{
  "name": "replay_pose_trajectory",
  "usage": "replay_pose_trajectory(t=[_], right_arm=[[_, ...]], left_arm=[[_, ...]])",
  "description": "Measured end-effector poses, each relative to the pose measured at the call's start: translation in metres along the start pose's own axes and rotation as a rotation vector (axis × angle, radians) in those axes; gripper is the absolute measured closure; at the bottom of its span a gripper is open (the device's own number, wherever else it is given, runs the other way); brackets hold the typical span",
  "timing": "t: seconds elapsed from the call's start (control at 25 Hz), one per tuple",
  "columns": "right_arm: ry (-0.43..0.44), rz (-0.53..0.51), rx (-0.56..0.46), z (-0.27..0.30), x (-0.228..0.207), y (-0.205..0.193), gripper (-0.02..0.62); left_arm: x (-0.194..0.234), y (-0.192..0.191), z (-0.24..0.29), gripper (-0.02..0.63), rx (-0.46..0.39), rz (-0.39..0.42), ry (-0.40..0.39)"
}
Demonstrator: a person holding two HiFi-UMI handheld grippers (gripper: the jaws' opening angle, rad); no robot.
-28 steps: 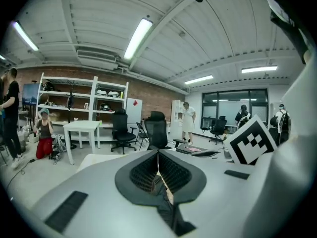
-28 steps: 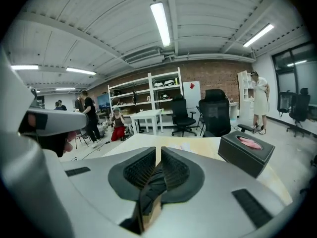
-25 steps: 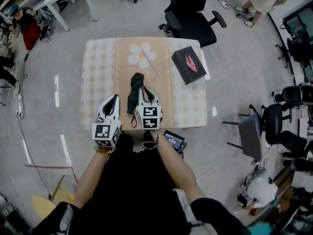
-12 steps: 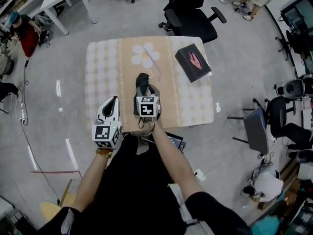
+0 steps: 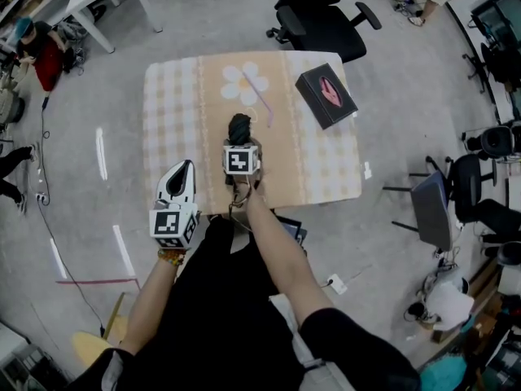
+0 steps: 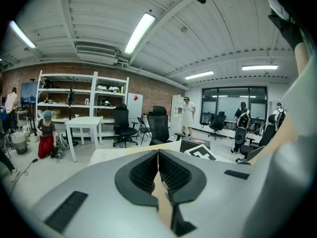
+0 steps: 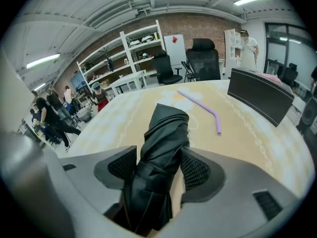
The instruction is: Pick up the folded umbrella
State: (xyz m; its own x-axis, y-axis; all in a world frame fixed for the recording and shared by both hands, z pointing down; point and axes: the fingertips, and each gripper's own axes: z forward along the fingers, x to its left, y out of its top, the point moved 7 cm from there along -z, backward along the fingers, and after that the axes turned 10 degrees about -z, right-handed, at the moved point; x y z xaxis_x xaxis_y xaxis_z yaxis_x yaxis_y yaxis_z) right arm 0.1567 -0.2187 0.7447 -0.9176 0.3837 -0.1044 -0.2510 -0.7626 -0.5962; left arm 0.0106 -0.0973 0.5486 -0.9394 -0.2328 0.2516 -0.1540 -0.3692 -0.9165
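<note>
The folded umbrella [image 7: 163,133], black and wrapped with its strap, lies on the table [image 5: 175,120], on the beige middle strip of the cloth on the person's half, its length running away from the person towards the flower print [image 5: 244,78]. The right gripper [image 7: 158,157] points steeply down over the umbrella's near end, and its jaws are opening with the umbrella between them. In the right gripper view the right-hand ribbed pad lies against the dark fabric, while the left-hand pad stands a little clear of it, so the fingers straddle the umbrella and do not clamp it. The umbrella rests on the cloth, not lifted. The left gripper [image 6: 158,155] sits over the near left edge of the table, apart from the umbrella, pointing only slightly down; its two pads meet along their whole length with nothing between them. Beyond the umbrella a purple straw [image 7: 198,103] lies on the cloth beside the flower print, clear of the umbrella. A black box [image 5: 326,96] with a pink shape on its lid sits at the far right corner of the table, well apart from both grippers. A black office chair [image 5: 317,15] stands on the floor behind the table's far edge
</note>
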Motion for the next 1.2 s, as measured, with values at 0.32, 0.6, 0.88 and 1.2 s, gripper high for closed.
replay_pose_trajectory(t=[0.32,0.6,0.88,1.2], right_arm=[[-0.069,-0.014,0.013,0.016,0.006,-0.002,0.328],[-0.056,-0.025,0.095,0.022,0.002,-0.003,0.322],[-0.054,0.016,0.083,0.014,-0.01,-0.007,0.353],[0.002,-0.043,0.131,0.002,-0.011,-0.007,0.389]], left_arm=[[0.011,-0.002,-0.005,0.592,0.003,-0.007,0.029],[0.012,-0.005,-0.006,0.592,0.009,-0.021,0.038],[0.013,-0.003,-0.009,0.592,-0.007,-0.022,0.043],[0.01,0.007,-0.005,0.592,-0.022,-0.027,0.028]])
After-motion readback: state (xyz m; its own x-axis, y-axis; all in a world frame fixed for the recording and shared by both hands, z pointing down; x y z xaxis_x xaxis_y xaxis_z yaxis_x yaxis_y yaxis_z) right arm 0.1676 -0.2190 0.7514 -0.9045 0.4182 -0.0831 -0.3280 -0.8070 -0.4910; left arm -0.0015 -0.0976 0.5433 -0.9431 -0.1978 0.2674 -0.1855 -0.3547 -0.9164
